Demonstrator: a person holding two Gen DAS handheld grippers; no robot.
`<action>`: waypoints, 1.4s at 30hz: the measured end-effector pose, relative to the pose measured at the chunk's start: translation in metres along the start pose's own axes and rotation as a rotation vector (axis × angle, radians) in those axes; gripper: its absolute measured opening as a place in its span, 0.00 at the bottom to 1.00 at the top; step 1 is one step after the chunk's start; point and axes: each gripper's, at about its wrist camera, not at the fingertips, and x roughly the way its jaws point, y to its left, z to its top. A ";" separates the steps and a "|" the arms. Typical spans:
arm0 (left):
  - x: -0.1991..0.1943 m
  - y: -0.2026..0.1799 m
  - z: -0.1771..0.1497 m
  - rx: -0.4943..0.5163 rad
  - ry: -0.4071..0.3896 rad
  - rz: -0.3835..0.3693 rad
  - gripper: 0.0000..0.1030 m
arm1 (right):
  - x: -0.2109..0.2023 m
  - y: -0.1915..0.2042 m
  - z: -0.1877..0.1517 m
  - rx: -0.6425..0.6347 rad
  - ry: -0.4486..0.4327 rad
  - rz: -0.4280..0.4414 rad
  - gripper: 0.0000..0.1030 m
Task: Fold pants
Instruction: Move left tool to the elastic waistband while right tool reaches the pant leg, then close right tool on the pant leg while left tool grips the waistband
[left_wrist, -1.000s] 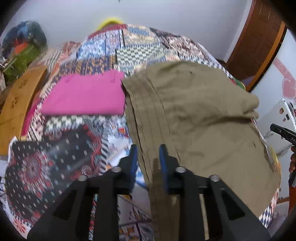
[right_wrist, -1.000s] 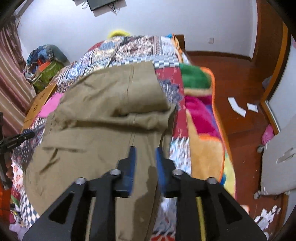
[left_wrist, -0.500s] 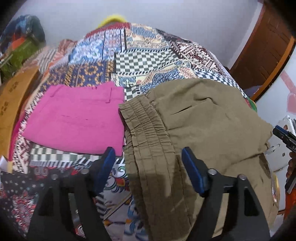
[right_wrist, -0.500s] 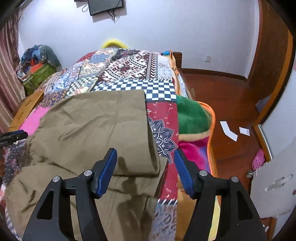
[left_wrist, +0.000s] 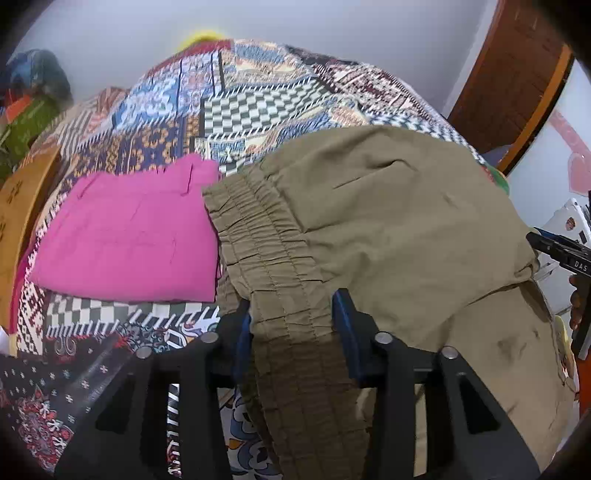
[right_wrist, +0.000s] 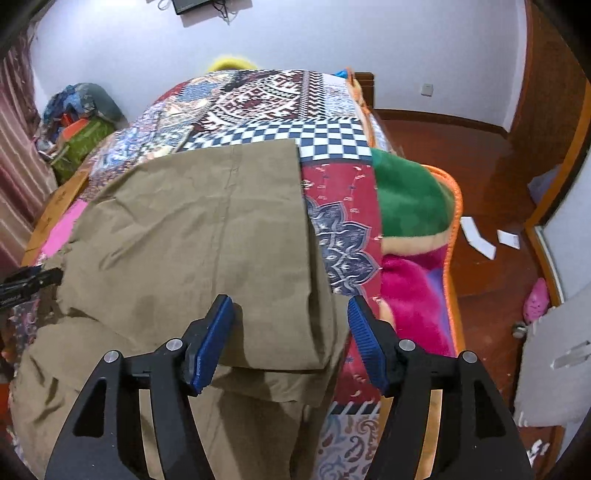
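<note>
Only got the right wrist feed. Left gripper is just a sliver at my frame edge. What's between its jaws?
Observer: The left gripper straddles the gathered elastic waistband of the khaki pants. Its jaws are closing, and I can't confirm a firm pinch.
Operator: Anything crowding it on that side? I only see a pink strip.
Observer: That's a folded pink garment lying flat on the quilt. Its edge is right against the waistband, and it stops just short of the pads.
Operator: Is the pants' top layer flat over there?
Observer: Mostly. A slit pocket faces up, with a few shallow wrinkles around it.
</note>
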 end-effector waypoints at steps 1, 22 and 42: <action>-0.002 -0.001 0.001 0.005 -0.004 0.002 0.38 | -0.001 0.000 0.000 0.002 0.002 0.016 0.57; -0.001 0.012 0.009 -0.014 -0.059 0.080 0.13 | 0.010 0.033 0.062 -0.160 -0.122 -0.032 0.06; -0.013 0.057 0.048 -0.062 -0.109 0.133 0.68 | -0.012 0.015 0.083 -0.132 -0.102 -0.094 0.48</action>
